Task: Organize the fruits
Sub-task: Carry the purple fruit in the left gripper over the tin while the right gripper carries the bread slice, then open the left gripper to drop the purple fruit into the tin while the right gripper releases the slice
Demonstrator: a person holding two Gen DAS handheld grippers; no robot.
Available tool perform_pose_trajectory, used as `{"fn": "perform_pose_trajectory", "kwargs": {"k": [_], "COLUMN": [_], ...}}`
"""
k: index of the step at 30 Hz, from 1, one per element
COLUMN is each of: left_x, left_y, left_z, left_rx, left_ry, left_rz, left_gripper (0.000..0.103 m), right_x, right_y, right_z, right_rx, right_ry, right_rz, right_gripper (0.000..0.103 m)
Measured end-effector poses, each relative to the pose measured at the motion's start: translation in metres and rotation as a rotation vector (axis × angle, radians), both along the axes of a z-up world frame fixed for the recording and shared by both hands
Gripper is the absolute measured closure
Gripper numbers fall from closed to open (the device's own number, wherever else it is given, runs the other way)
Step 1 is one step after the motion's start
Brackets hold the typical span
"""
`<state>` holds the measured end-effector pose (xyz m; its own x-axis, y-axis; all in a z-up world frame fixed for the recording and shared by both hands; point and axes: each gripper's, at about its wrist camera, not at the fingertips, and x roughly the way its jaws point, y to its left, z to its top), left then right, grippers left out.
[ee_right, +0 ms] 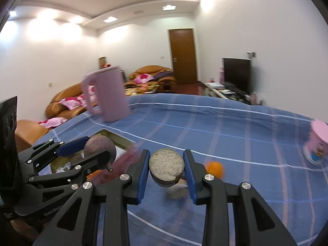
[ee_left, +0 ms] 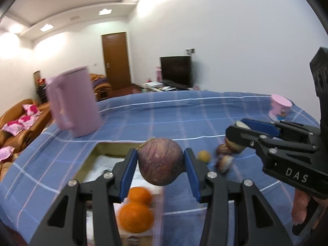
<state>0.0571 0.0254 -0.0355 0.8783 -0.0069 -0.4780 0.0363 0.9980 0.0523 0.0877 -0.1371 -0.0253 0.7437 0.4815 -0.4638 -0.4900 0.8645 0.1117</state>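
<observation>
My left gripper [ee_left: 161, 162] is shut on a round purple fruit [ee_left: 161, 161] and holds it above a cardboard box [ee_left: 96, 149] that has two oranges [ee_left: 136, 215] inside. It also shows in the right wrist view [ee_right: 96, 153] with the purple fruit [ee_right: 98, 147]. My right gripper [ee_right: 166, 168] is shut on a halved fruit with a pale cut face [ee_right: 166, 165], above the blue checked tablecloth [ee_right: 225, 143]. An orange [ee_right: 215, 169] lies just right of it. Several small fruits [ee_left: 223, 157] lie on the cloth.
A tall pink jug [ee_left: 73, 104] stands behind the box; it also shows in the right wrist view [ee_right: 106, 94]. A pink cup [ee_left: 279, 107] stands at the far right of the table. Sofas, a door and a TV lie beyond.
</observation>
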Motion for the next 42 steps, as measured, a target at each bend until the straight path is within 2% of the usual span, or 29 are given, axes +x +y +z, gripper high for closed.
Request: {"fn": "perform_pose_trajectory", "kwargs": {"k": [7,11,22,30,35,37,39,42], "left_x": [-0.018,-0.028,-0.032,-0.033,-0.039,-0.044,-0.047,-0.049], "left_y": [0.048,0.069,0.100,0.104,0.100,0.102,0.104,0.103], "left_z": [-0.012,-0.018,-0.042,-0.051,-0.048,-0.046,-0.043,-0.036], "left_rx": [-0.020,-0.026,-0.037,-0.031,0.006,0.014,0.009,-0.004], "left_ry": [0.023,0.024,0.074,0.094,0.068,0.051,0.036,0.022], "left_rz": [0.106,0.153,0.229,0.228,0.247,0.270,0.279,0.274], "left_gripper": [0.055,0.055,0.055,0.054,0.050,0.036,0.031,0.028], "right_x": [-0.004,-0.008,-0.015,-0.017,-0.017,-0.017,-0.018,-0.020], "right_y": [0.072,0.098,0.130,0.150,0.157,0.157,0.157,0.151], "right_z": [-0.001,-0.006,-0.023,-0.037,-0.040,-0.038,-0.036,-0.030], "right_rx": [-0.021,-0.032,-0.073,-0.108,-0.116,-0.103,-0.100,-0.080], "right_ry": [-0.004,0.004,0.041,0.069,0.082,0.092,0.079,0.066], "right_rz": [0.133,0.178,0.260,0.298,0.321,0.332,0.333,0.314], "right_gripper": [0.068,0.068,0.068,0.068,0.068,0.068,0.068,0.057]}}
